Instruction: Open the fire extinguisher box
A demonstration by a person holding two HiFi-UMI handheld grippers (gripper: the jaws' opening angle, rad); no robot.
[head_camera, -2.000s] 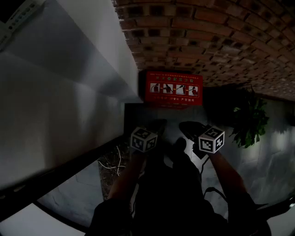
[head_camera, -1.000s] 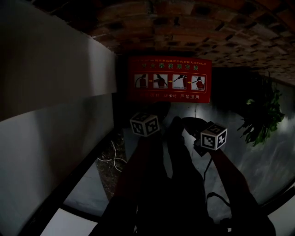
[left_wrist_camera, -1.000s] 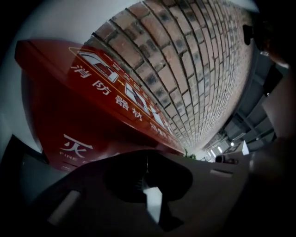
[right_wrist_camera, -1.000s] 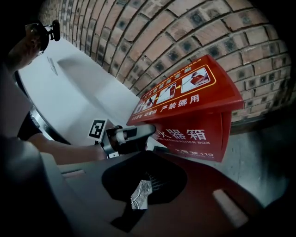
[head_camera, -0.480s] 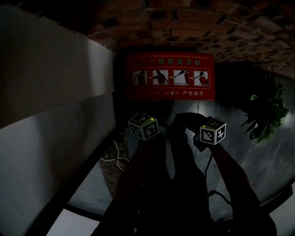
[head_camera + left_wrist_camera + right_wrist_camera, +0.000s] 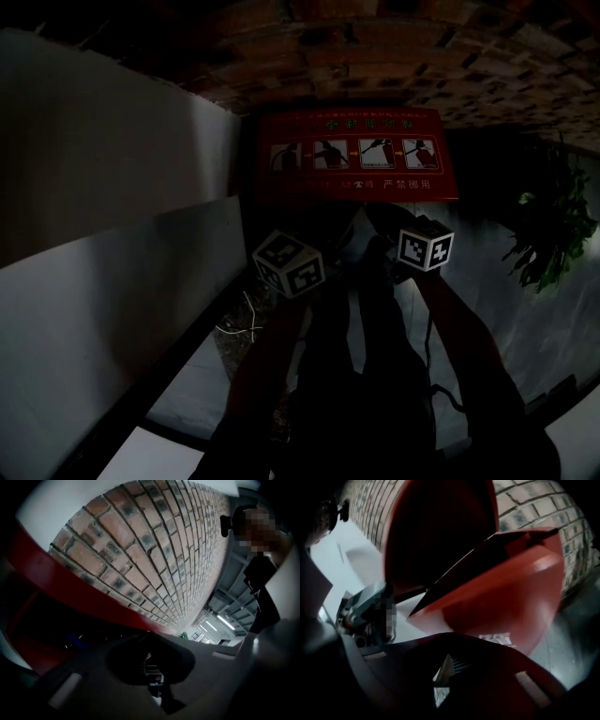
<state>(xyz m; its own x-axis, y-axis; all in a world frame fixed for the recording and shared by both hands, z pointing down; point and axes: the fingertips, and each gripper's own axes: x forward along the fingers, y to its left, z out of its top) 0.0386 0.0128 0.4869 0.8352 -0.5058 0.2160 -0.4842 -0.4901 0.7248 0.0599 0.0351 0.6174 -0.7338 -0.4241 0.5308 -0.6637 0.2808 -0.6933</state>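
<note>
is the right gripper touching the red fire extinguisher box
Cannot tell. In the right gripper view the fire extinguisher box looms just beyond the right gripper, its dark jaws showing neither contact nor gap; the head view is too dark.

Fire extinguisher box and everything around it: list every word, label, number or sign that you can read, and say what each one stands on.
Lid of the fire extinguisher box: rows of characters above and below four pictograms; too small and dim to read.
White label low on the box: print blurred, unreadable.
Marker cubes: black-and-white square patterns only, no words.
No text here can be quoted.
</note>
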